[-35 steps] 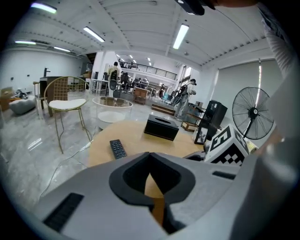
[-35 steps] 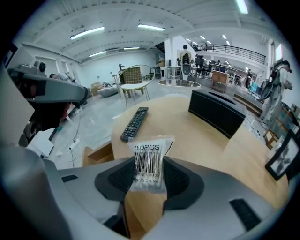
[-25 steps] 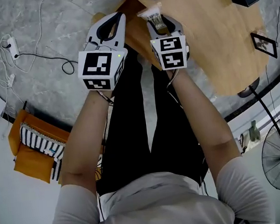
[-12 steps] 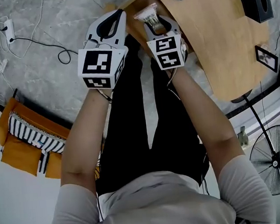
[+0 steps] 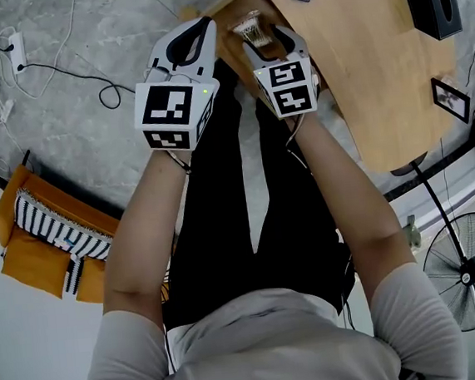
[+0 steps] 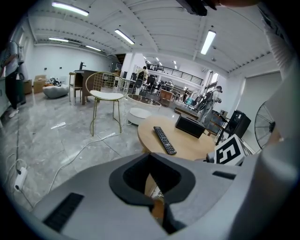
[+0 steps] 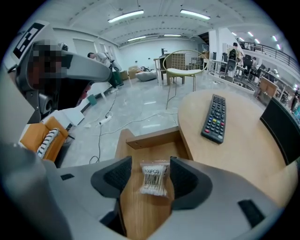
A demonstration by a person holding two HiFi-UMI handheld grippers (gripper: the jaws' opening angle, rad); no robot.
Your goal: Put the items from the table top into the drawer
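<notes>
Our right tongs (image 7: 151, 163) have just been opening round the swab packet (image 7: 154, 180) in the drawer (image 7: 150, 139); withdrawing could snag it. Left tongs (image 6: 153, 202) are closed.

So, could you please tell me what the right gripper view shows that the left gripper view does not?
Only the right gripper view: the open drawer, with the cotton swab packet lying in it between the jaws of the right gripper, which have just been opening and stand clear of it. Only the left gripper view: the left gripper, shut on nothing, and a floor fan. Both: the remote on the round wooden table and the gold-framed chair.
</notes>
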